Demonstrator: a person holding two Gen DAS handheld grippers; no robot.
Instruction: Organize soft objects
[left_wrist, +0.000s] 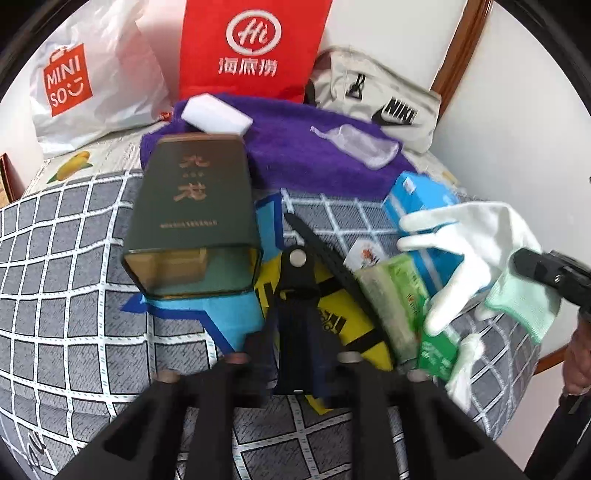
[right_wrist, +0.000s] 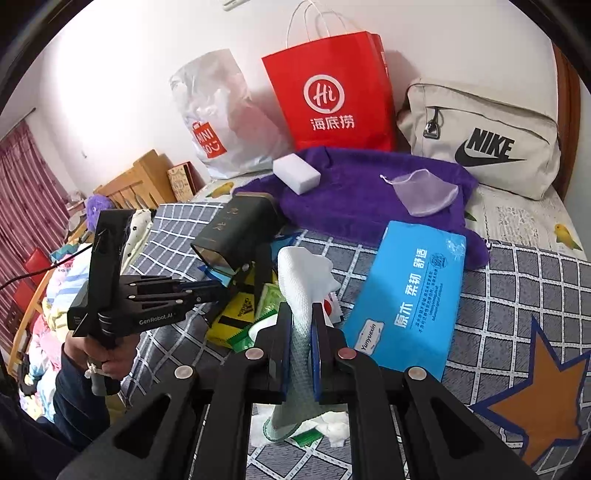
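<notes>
Grey checked quilted bedding (right_wrist: 517, 288) carries a fuzzy purple towel (right_wrist: 354, 199) at the far side. White knitted glove with green cuff (right_wrist: 306, 280) hangs clamped in the right gripper (right_wrist: 301, 350), long axis vertical, above the clutter. Left gripper (left_wrist: 291, 358) closes on a black strap (left_wrist: 295, 295).

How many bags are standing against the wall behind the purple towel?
3: white Miniso plastic bag on the left, red Haidilao paper bag in the middle, beige Nike bag on the right.
</notes>
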